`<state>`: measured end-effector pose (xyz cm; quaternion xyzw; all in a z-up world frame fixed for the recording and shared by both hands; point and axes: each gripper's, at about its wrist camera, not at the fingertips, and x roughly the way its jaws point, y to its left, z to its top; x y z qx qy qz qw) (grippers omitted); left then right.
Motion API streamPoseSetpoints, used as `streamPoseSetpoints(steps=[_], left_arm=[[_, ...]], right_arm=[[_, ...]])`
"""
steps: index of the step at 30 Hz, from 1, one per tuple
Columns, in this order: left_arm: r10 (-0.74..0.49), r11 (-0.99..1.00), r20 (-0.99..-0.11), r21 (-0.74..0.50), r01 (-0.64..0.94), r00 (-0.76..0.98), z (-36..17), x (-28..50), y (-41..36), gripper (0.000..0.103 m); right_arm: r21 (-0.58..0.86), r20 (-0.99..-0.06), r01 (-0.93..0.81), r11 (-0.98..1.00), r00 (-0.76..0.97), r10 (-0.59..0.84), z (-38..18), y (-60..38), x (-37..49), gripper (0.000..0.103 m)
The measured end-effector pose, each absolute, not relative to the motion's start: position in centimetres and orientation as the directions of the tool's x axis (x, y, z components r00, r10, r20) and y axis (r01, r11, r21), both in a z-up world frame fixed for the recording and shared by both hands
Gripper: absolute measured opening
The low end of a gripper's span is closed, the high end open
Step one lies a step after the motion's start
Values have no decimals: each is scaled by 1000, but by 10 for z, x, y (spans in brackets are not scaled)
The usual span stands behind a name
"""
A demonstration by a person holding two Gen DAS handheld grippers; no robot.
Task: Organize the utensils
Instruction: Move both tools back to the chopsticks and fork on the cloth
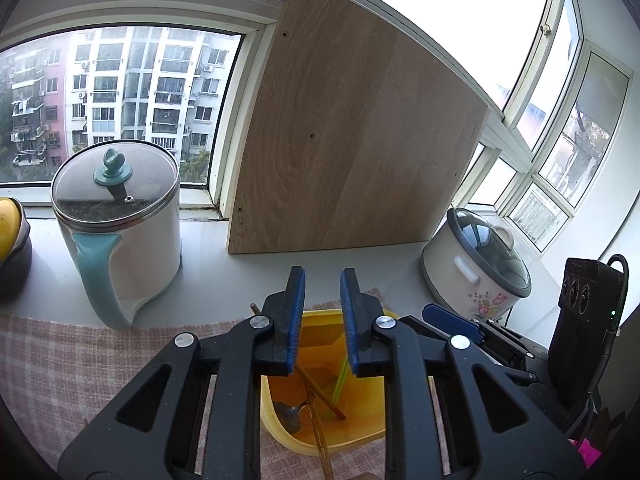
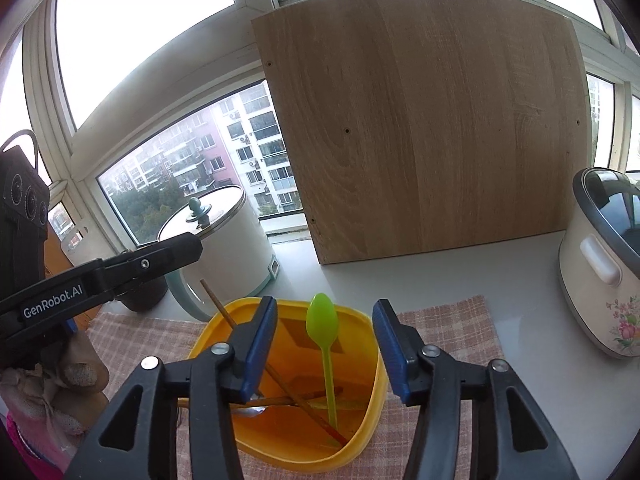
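A yellow container (image 2: 374, 376) stands on a checked cloth (image 2: 448, 328). In it a green plastic spoon (image 2: 324, 324) stands upright, bowl end up, and brown chopsticks (image 2: 304, 404) lean crossed. My right gripper (image 2: 326, 302) hangs over the container, open, with the green spoon in the gap and clear of both pads. In the left wrist view my left gripper (image 1: 322, 276) sits over the same container (image 1: 360, 436), its jaws a little apart and nothing pressed between them. Below it lie a metal spoon (image 1: 292, 412) and the chopsticks (image 1: 324, 396).
A white and teal kettle (image 1: 128, 240) stands left of the container. A wooden board (image 1: 352, 140) leans against the window behind. A flowered rice cooker (image 1: 480, 276) sits at the right. A dark bowl (image 1: 14, 264) is at the far left.
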<state>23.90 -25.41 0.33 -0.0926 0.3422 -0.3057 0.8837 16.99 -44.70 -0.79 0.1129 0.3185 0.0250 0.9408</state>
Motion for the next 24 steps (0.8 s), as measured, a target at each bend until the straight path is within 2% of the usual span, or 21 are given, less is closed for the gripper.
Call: streamPoseSetpoints(steps=[2,4,12,13,14,16,20,24], left_arm=[[-602,797,-549,-367,480,579,7,234,-248,16],[-598,799,-553,-355,485,580,10,228,-243,16],[-564,821,-570,-309,479,598,18,206,-205,17],[-554,828,-573,-301,474,603,18,203,-198,21],[-543,835,-577,-293,466,611,18,201,-191,32],[-527,846,-579,-284,451,622,17,197,-173,36],[-490,867,-610,-267,420,623,9,191,-137,36],[-444,891,-649,-248,379,618,-6,184,-100,36]], right_arm=[[221,-597,31,975,795,110,-6,-443,163,58],[215,-596,37,976,796,101,-4,-439,156,68],[186,-583,29,982,808,87,8,-417,126,90],[179,-580,22,984,810,88,9,-413,122,97],[173,-576,16,985,813,88,9,-409,119,101],[160,-560,12,987,825,81,11,-400,112,103],[119,-529,24,993,848,43,13,-382,99,103],[125,-545,-17,992,835,83,11,-365,96,103]])
